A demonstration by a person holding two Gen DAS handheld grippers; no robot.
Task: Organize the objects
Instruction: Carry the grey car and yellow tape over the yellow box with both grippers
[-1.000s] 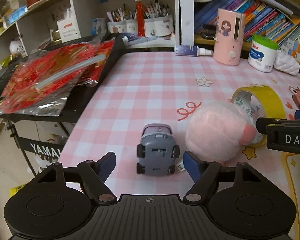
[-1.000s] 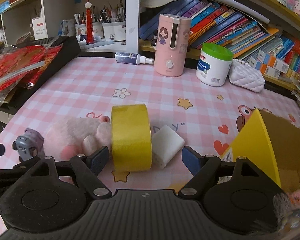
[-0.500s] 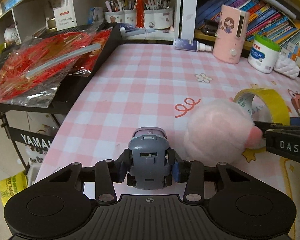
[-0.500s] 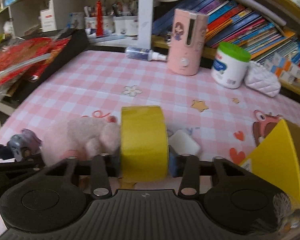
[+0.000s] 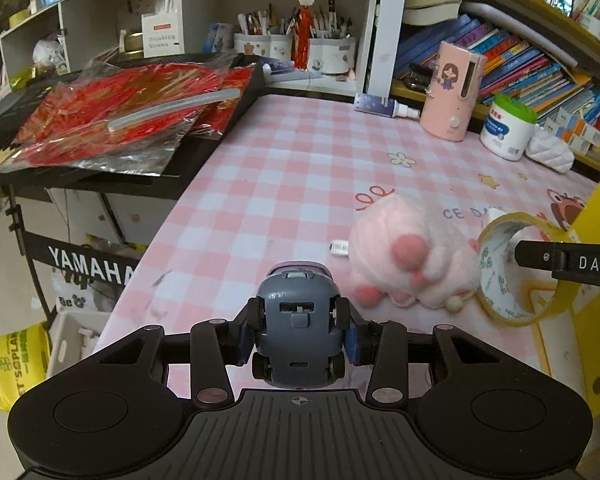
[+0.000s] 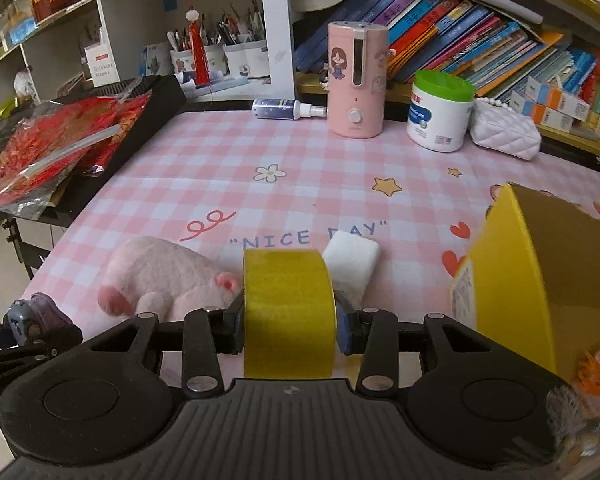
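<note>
My left gripper (image 5: 298, 342) is shut on a grey toy car (image 5: 298, 332) and holds it above the pink checked tablecloth (image 5: 300, 176). My right gripper (image 6: 288, 326) is shut on a yellow tape roll (image 6: 288, 312), lifted off the cloth; the roll also shows in the left wrist view (image 5: 528, 272). A pink plush pig (image 6: 160, 276) lies between the two grippers, and it also shows in the left wrist view (image 5: 412, 252). A white sponge block (image 6: 352, 258) lies behind the tape roll. The toy car also shows at the left edge of the right wrist view (image 6: 32, 314).
A yellow cardboard box (image 6: 540, 276) stands open at the right, with small toys inside. A pink humidifier (image 6: 356, 80), a white jar with green lid (image 6: 440, 112), a white quilted pouch (image 6: 504, 132) and a spray bottle (image 6: 288, 109) line the back. A black keyboard with red bags (image 5: 124, 120) is on the left.
Both grippers closed, the left on the toy car and the right on the tape roll, and both have lifted their objects off the cloth.
</note>
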